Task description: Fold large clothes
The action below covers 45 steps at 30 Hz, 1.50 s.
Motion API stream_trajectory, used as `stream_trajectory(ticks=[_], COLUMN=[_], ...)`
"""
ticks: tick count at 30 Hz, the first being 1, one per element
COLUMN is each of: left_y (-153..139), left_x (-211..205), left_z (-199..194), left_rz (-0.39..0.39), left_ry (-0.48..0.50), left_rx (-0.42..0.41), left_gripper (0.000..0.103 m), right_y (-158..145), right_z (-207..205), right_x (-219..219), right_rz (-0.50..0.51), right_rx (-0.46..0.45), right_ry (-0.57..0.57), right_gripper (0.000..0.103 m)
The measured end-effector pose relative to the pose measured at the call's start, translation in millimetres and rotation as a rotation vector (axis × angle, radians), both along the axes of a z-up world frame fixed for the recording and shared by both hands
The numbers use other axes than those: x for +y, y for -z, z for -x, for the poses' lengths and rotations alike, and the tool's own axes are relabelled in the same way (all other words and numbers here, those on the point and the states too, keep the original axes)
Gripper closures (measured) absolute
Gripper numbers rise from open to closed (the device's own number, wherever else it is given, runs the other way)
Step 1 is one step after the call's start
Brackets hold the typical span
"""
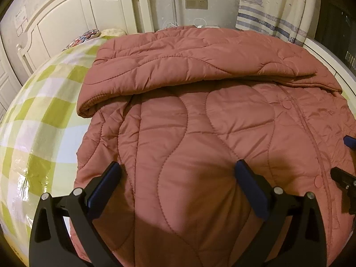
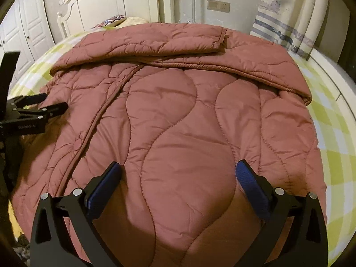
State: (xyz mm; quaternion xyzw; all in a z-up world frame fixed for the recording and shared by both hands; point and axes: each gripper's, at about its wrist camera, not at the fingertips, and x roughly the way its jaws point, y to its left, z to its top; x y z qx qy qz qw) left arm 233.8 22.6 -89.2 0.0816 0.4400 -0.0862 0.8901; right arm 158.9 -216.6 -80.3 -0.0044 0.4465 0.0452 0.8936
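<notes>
Now: quilted pink coat (image 1: 200,122) flat on bed (image 1: 44,115), sleeves folded across far end. Left tool (image 1: 178,178) wide, empty, over near hem; right tool (image 2: 178,178) likewise. Pinch hem corners evenly, lift together, carry toward sleeves.

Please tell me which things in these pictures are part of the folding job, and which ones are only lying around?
Part of the job:
- quilted reddish coat, spread on the bed, sleeves folded across its far part
- left tool, open
- right tool, open

Only lying around:
- green checked bedsheet
- patterned pillow
- curtain
- wall socket
</notes>
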Motion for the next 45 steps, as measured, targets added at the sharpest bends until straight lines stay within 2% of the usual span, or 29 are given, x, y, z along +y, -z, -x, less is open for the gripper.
stream_trajectory(ticks=[15, 22, 27, 29, 31, 34, 37, 41, 45], left_y=[-0.4, -1.2, -6.6, -18.0, -30.2, -37.1, -32.1, -18.0, -4.8], left_x=[10.3, 23.8, 43.5, 57.6, 75.1, 103.8, 127.1, 149.3, 146.9], left_z=[2.1, 11.5, 16.4, 34.9, 60.3, 97.5, 126.6, 158.1, 169.9], left_rz=[0.025, 0.026, 0.076, 0.114, 0.169, 0.178, 0.191, 0.211, 0.216], left_ry=[-0.017, -0.061, -0.095, -0.098, -0.067, -0.061, -0.074, -0.076, -0.042], left_rx=[0.009, 0.007, 0.032, 0.002, -0.023, -0.078, -0.093, -0.086, -0.083], left_gripper=[0.002, 0.002, 0.002, 0.002, 0.002, 0.002, 0.002, 0.002, 0.002], right_y=[0.3, -0.3, -8.0, -21.2, -36.1, -45.5, -39.3, -13.6, 1.7], right_z=[-0.8, -4.5, 1.0, 17.0, 41.0, 75.2, 105.0, 144.9, 165.5], right_x=[7.9, 19.9, 19.2, 7.9, -11.1, -55.3, -97.9, -146.1, -153.9], right_rz=[0.007, 0.011, -0.007, -0.052, -0.052, -0.05, -0.045, -0.133, -0.211], right_rx=[0.014, 0.017, 0.02, -0.014, -0.073, -0.112, -0.109, -0.076, -0.093], right_ry=[-0.003, -0.061, -0.085, -0.085, -0.062, 0.023, 0.12, 0.226, 0.247], right_gripper=[0.004, 0.004, 0.005, 0.005, 0.005, 0.005, 0.005, 0.005, 0.005])
